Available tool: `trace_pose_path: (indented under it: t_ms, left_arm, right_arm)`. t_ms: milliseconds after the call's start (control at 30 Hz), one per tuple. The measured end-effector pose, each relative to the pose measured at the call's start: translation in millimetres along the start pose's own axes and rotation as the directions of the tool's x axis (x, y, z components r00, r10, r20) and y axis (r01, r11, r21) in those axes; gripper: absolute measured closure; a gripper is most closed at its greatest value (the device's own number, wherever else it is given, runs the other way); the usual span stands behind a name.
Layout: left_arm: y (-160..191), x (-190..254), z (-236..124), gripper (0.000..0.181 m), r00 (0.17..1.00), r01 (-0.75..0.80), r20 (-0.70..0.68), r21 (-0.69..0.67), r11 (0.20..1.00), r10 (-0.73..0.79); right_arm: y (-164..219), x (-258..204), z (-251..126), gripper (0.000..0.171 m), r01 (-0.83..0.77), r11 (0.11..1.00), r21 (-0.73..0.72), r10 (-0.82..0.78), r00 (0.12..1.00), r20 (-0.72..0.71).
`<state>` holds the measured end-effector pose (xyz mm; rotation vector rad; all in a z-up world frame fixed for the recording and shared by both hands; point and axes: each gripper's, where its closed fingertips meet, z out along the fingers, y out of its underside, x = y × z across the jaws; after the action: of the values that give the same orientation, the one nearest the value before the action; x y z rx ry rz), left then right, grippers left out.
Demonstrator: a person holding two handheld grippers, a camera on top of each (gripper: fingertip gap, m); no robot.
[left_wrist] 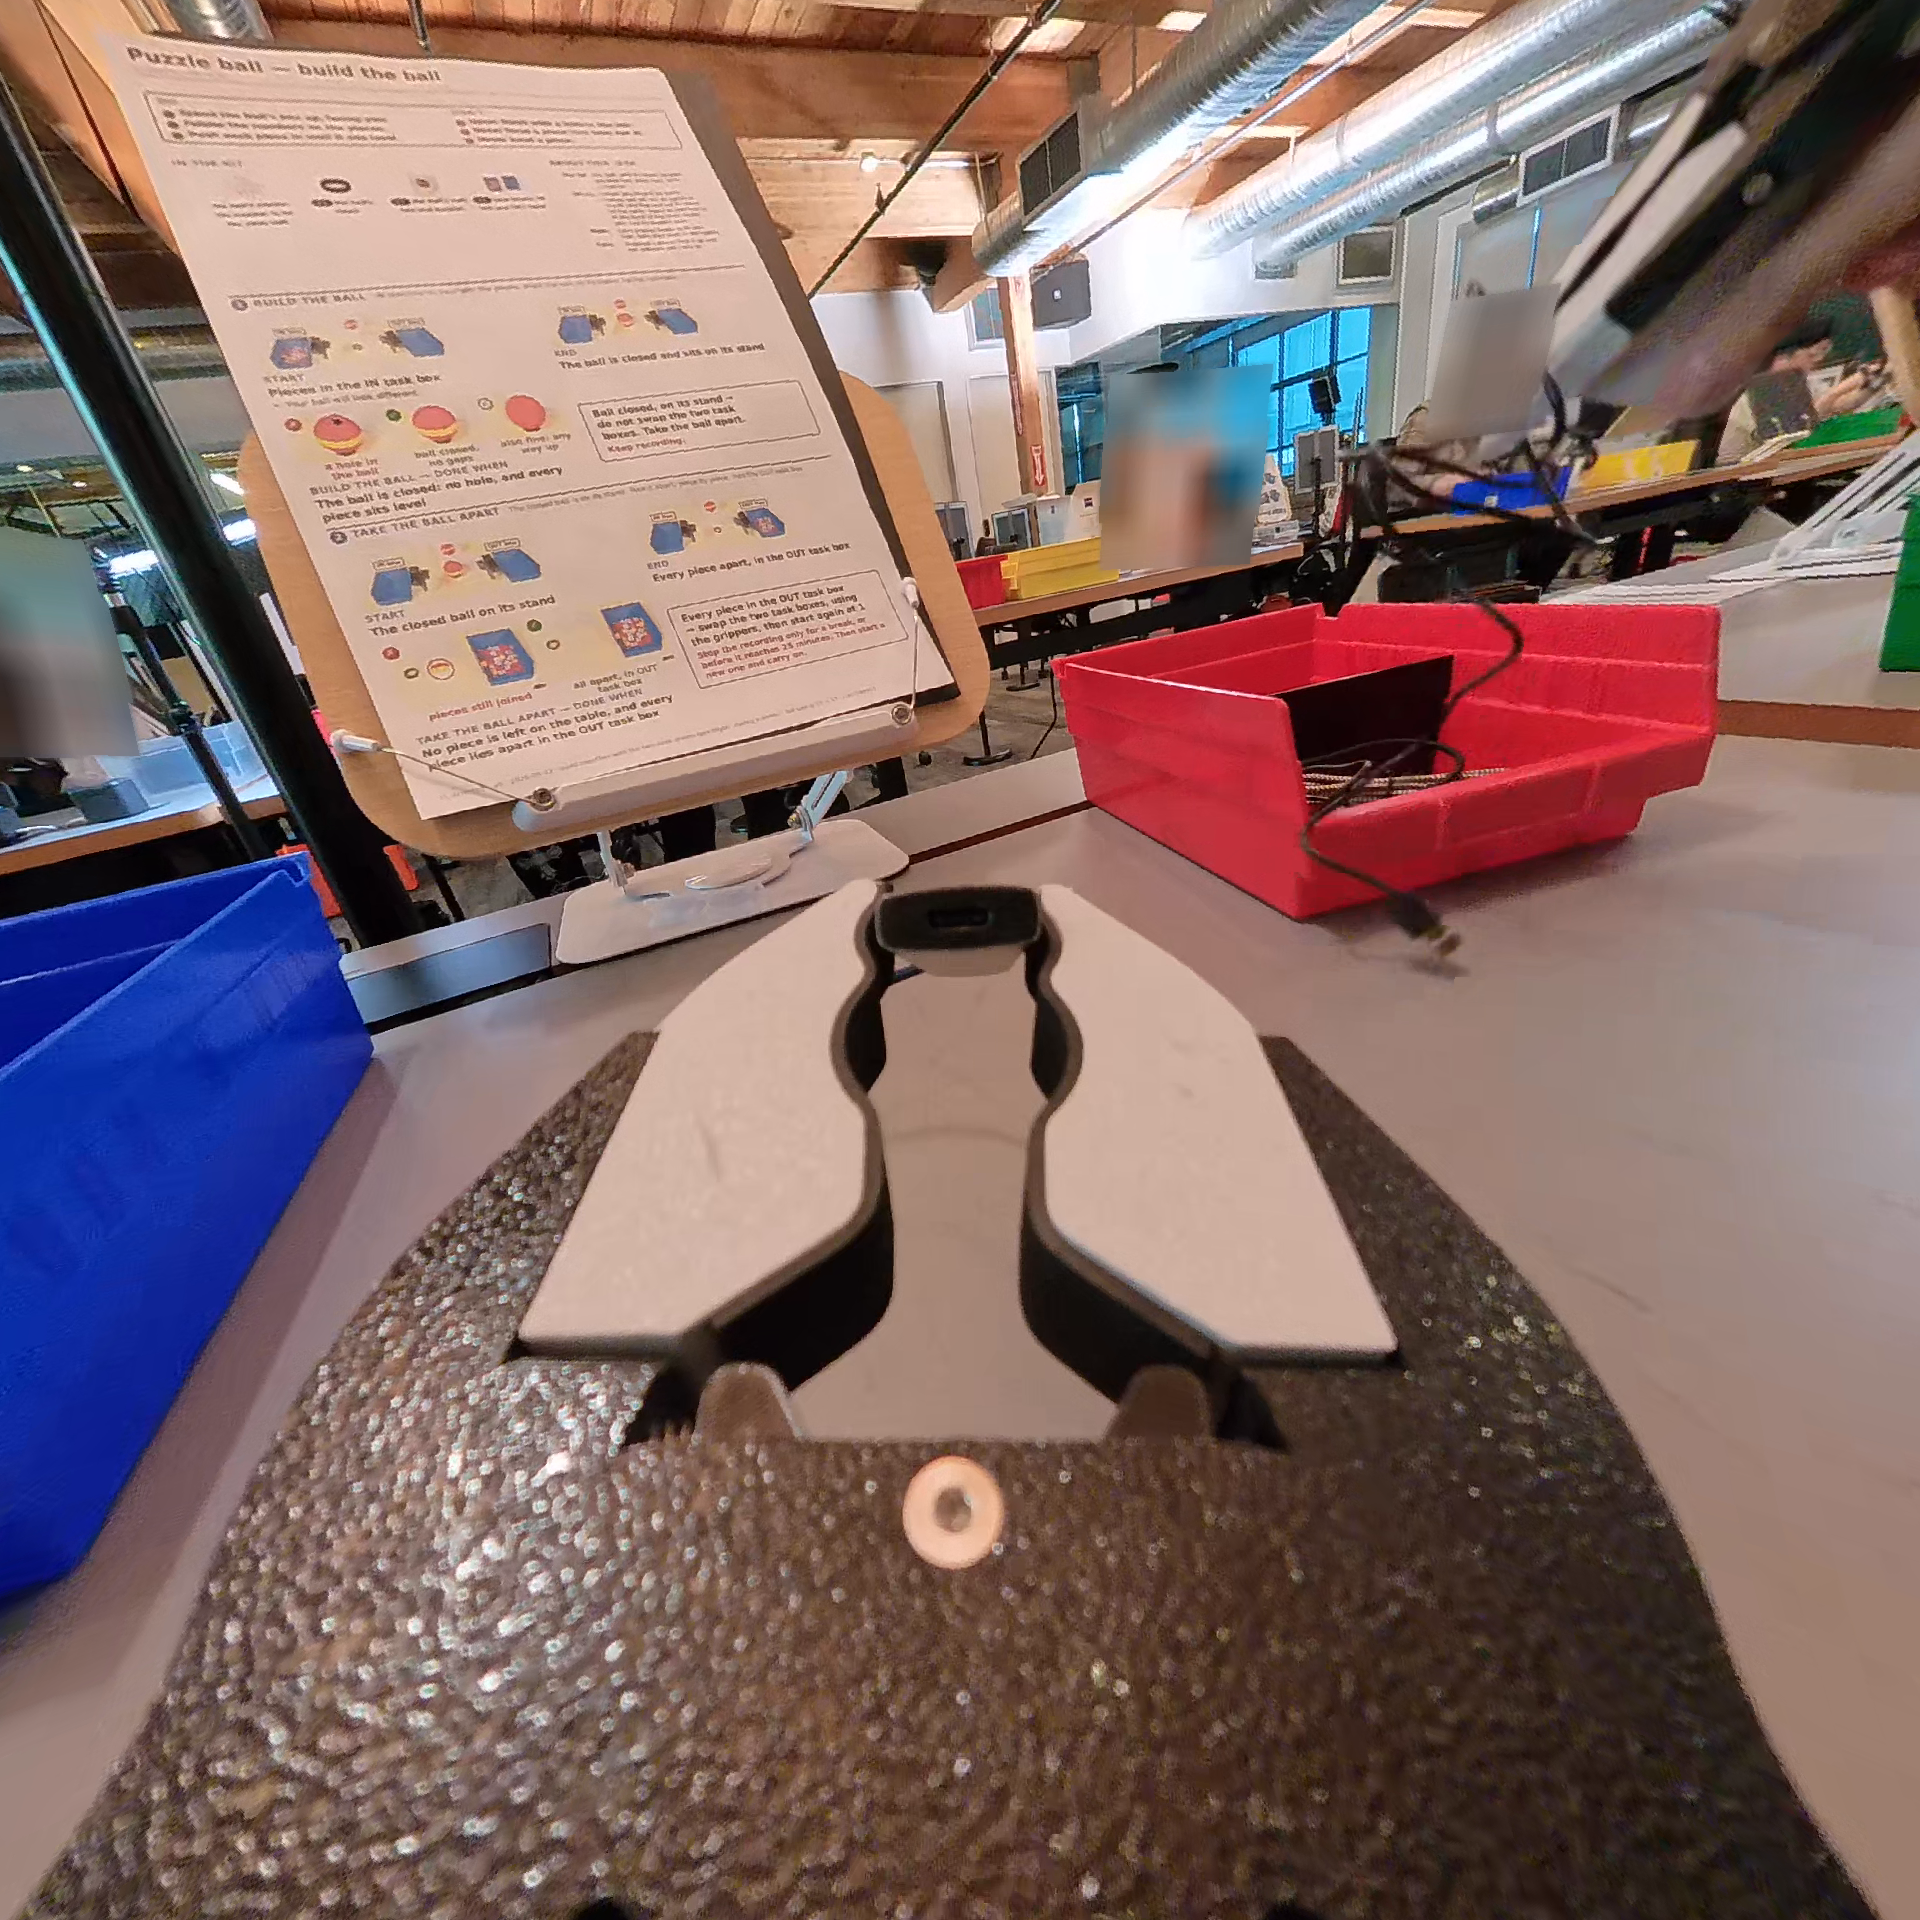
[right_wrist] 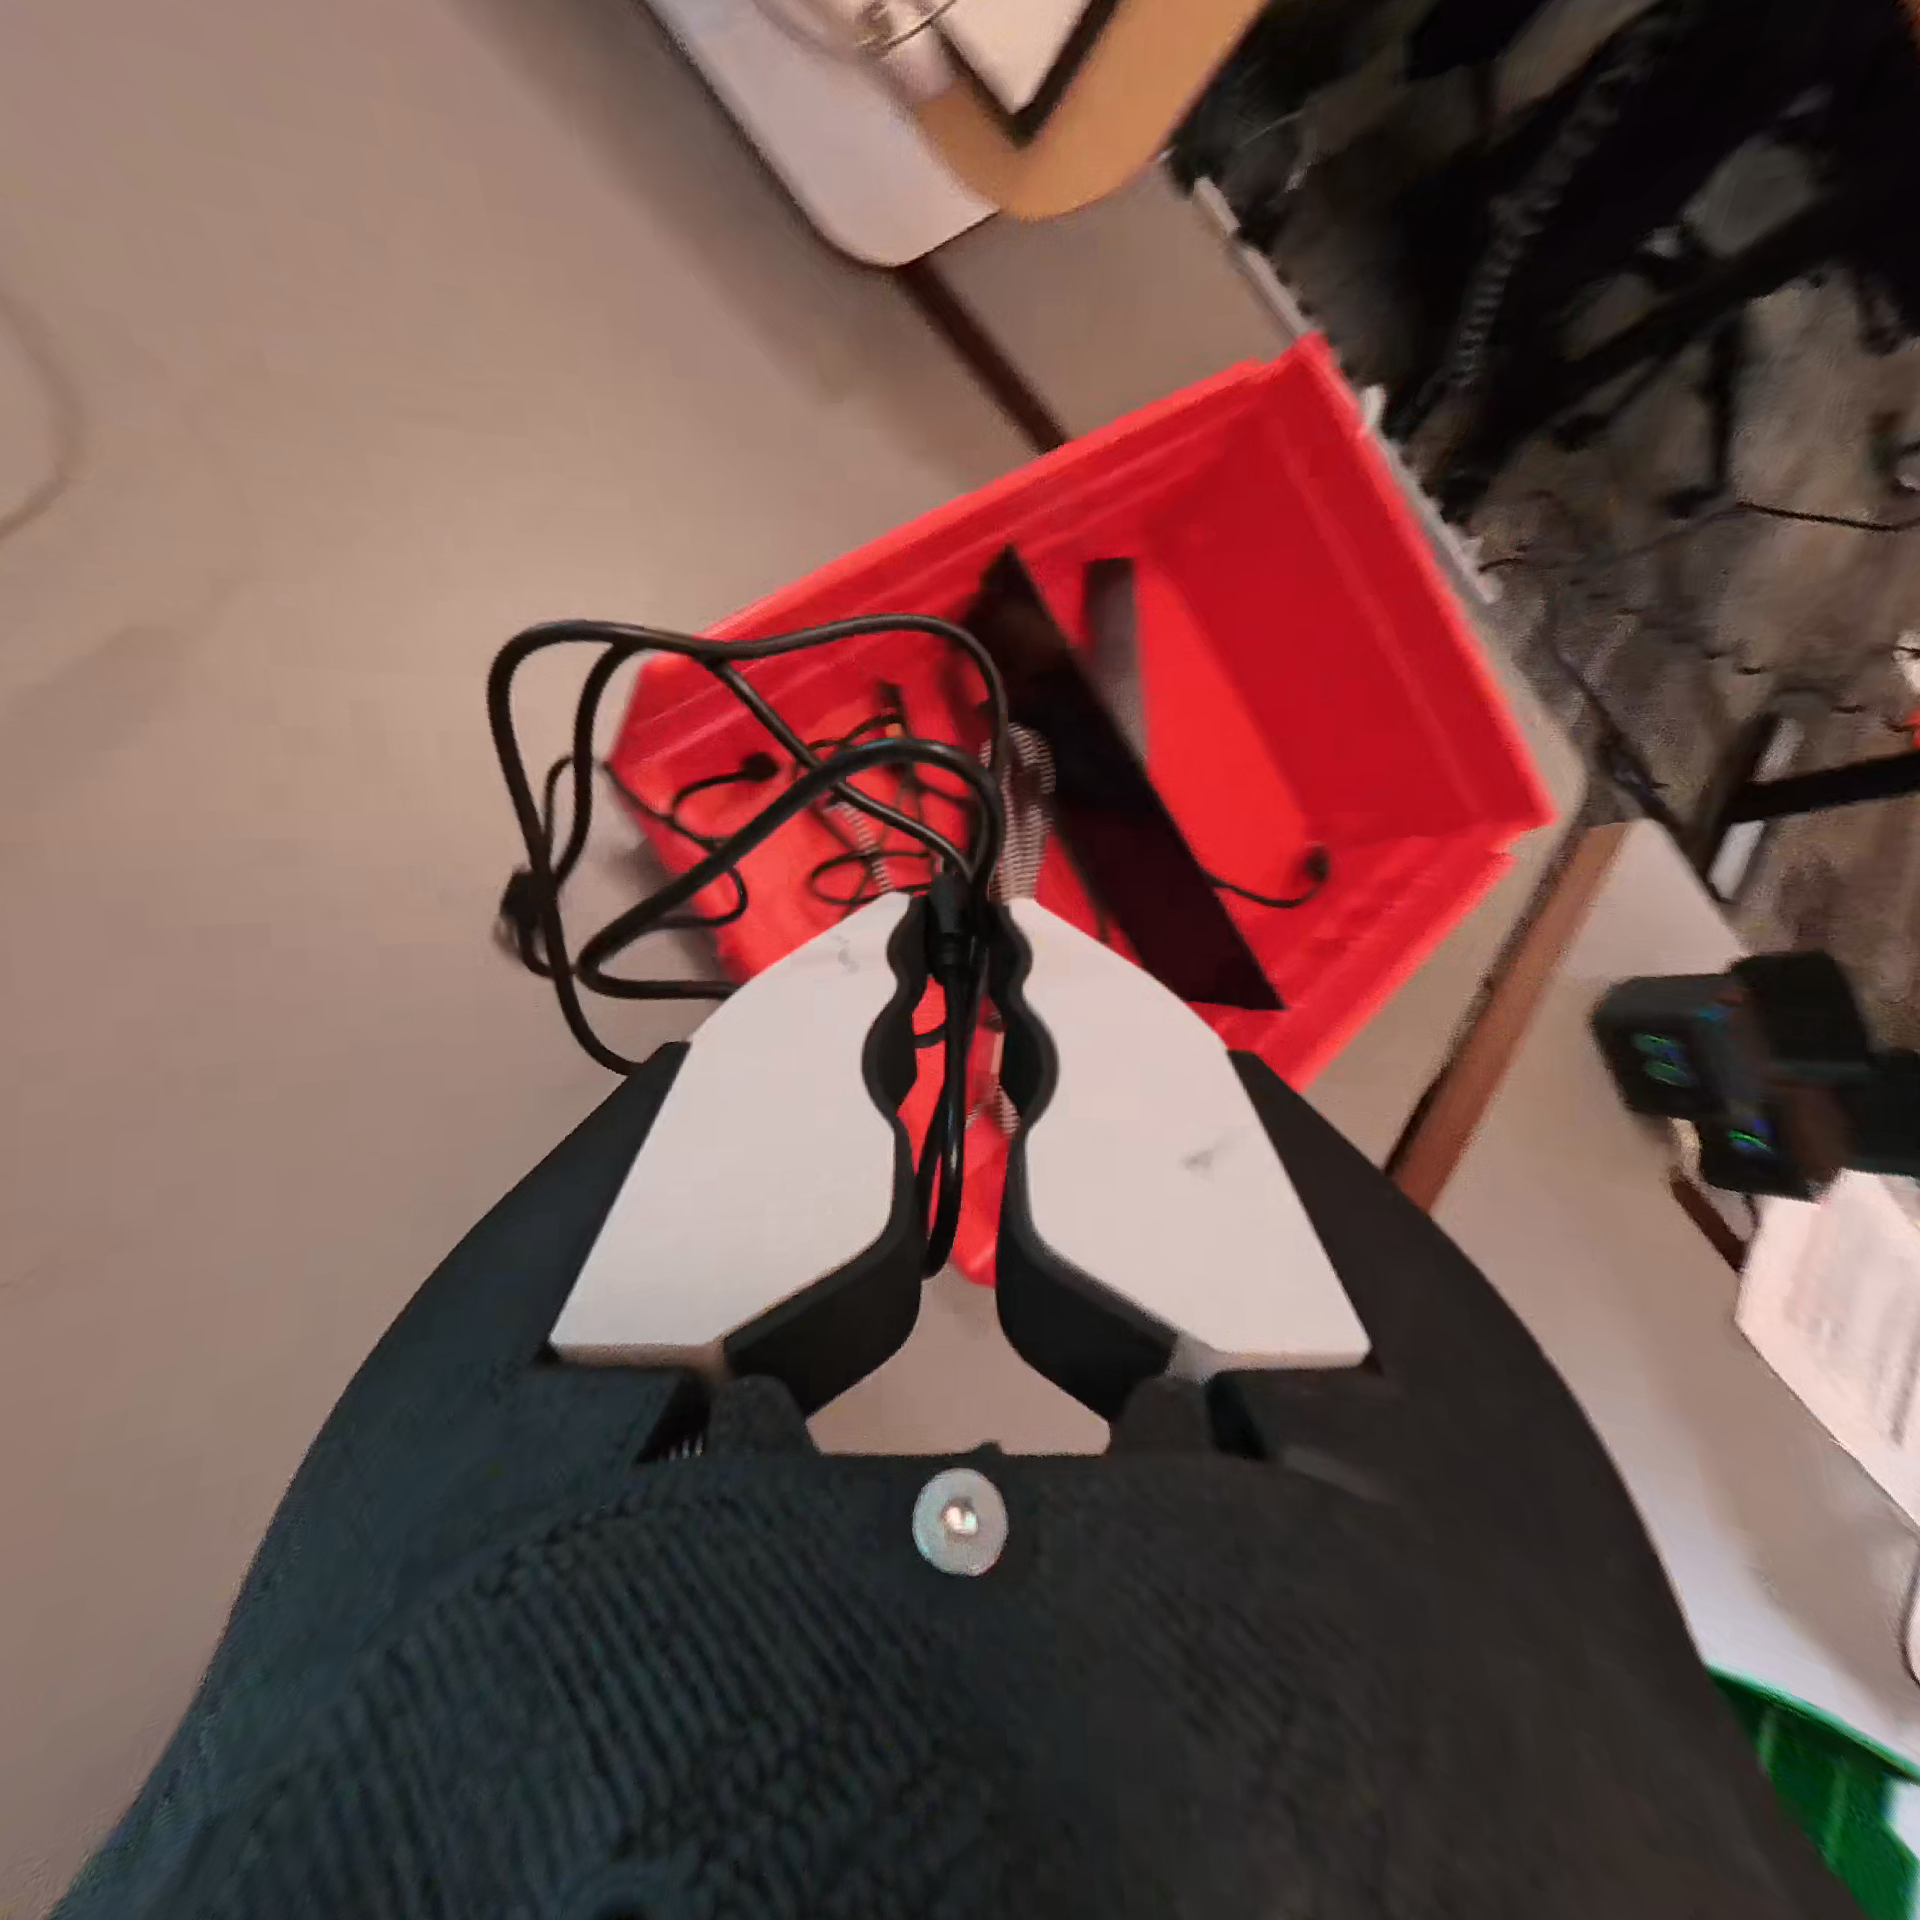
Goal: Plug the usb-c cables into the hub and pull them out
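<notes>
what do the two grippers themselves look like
Both match: the left gripper and right gripper each have two flat white fingers with wavy black inner pads, a rough black textured body and a silver screw at the centre.

Both views are evenly and brightly lit from overhead, and only soft, faint shadows are cast on the counter (left_wrist: 1558,1195). Strong wide-angle bending is seen at the edges of the left wrist view, where the foreground is sharp and glints are scattered over the textured black gripper body. The right wrist view is smeared by motion blur, most heavily toward its upper right corner.
</notes>
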<state>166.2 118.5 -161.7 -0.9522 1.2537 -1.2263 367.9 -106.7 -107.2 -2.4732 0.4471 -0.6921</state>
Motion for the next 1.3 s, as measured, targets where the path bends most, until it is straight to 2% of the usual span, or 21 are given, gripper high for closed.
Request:
trace_pose_path:
  t_ms: [133, 200, 267, 367, 533, 633, 767, 867, 933, 1000, 1100, 1133, 1167, 1233, 1300]
  left_arm:
    - [-0.2, -0.8, -0.2, 0.158, 1.0, 0.007, 0.001, 0.001, 1.0, -0.007]
    - [0.1, -0.7, 0.1, 0.158, 1.0, 0.008, -0.001, -0.001, 1.0, -0.008]
    - [0.3, -0.3, 0.5, 0.158, 1.0, 0.008, -0.002, -0.003, 1.0, -0.008]
    - [0.2, 0.7, 0.9, 0.158, 1.0, 0.003, -0.004, -0.003, 1.0, -0.003]
    - [-1.0, -0.4, -0.3, 0.158, 1.0, 0.012, -0.002, 0.007, 1.0, -0.012]
    - [-0.5, -1.2, 0.1, 0.158, 1.0, 0.022, -0.002, 0.004, 1.0, -0.022]
    - [-0.7, -0.8, 0.0, 0.158, 1.0, 0.018, -0.002, 0.004, 1.0, -0.018]
    - [-0.9, -1.1, -0.4, 0.158, 1.0, 0.02, -0.001, 0.006, 1.0, -0.02]
    - [-0.9, -1.1, -0.4, 0.158, 1.0, 0.021, -0.002, 0.006, 1.0, -0.021]
    - [-0.8, -1.0, -0.3, 0.158, 1.0, 0.021, -0.002, 0.004, 1.0, -0.02]
    - [-0.3, -0.3, 0.2, 0.158, 1.0, 0.019, -0.007, 0.0, 1.0, -0.019]
    - [-0.2, 0.3, 0.4, 0.158, 1.0, 0.02, -0.01, -0.001, 1.0, -0.02]
    - [-0.3, 0.5, 0.8, 0.158, 1.0, 0.022, -0.012, -0.001, 1.0, -0.022]
    - [-0.3, 2.5, 1.2, 0.158, 0.999, 0.027, -0.029, -0.002, 1.0, -0.027]
    - [-2.1, 6.5, 0.4, 0.158, 0.997, 0.037, -0.064, 0.012, 0.999, -0.036]
  right_arm:
    - [-26.5, 39.4, -18.9, 0.159, -0.019, 0.995, 0.096, 0.029, 0.994, -0.104]
    - [-46.5, 42.5, -35.5, 0.159, -0.046, 0.984, 0.174, 0.058, 0.996, -0.067]
    - [-63.2, 57.9, -54.5, 0.159, -0.06, 0.973, 0.225, 0.088, 0.989, -0.119]
    - [-67.2, 80.1, -61.9, 0.159, -0.069, 0.978, 0.196, 0.109, 0.974, -0.201]
    - [-30.9, 64.5, -8.9, 0.159, -0.05, 0.998, 0.032, 0.054, 0.988, -0.142]
    - [-3.1, 33.3, 30.0, 0.159, -0.042, 0.998, -0.053, 0.041, 0.999, -0.02]
    - [31.3, 21.5, 69.1, 0.159, -0.049, 0.989, -0.137, 0.046, 0.999, -0.022]
    - [54.9, 23.2, 86.5, 0.151, -0.097, 0.978, -0.183, 0.09, 0.995, -0.047]
    - [66.6, 39.8, 86.7, 0.145, -0.196, 0.964, -0.181, 0.173, 0.976, -0.134]
    - [75.8, 48.7, 81.5, 0.12, -0.301, 0.935, -0.187, 0.278, 0.95, -0.14]
    - [66.4, 58.7, 65.8, 0.084, -0.364, 0.927, -0.089, 0.352, 0.928, -0.122]
    - [54.7, 54.9, 58.5, 0.078, -0.38, 0.925, -0.019, 0.377, 0.922, -0.089]
    - [37.3, 44.0, 50.0, 0.076, -0.399, 0.914, 0.074, 0.401, 0.916, -0.023]
    - [-9.2, -6.9, 27.3, 0.08, -0.412, 0.861, 0.297, 0.355, 0.907, 0.227]
    - [-42.1, -81.2, -1.1, 0.082, -0.354, 0.8, 0.485, 0.117, 0.884, 0.452]
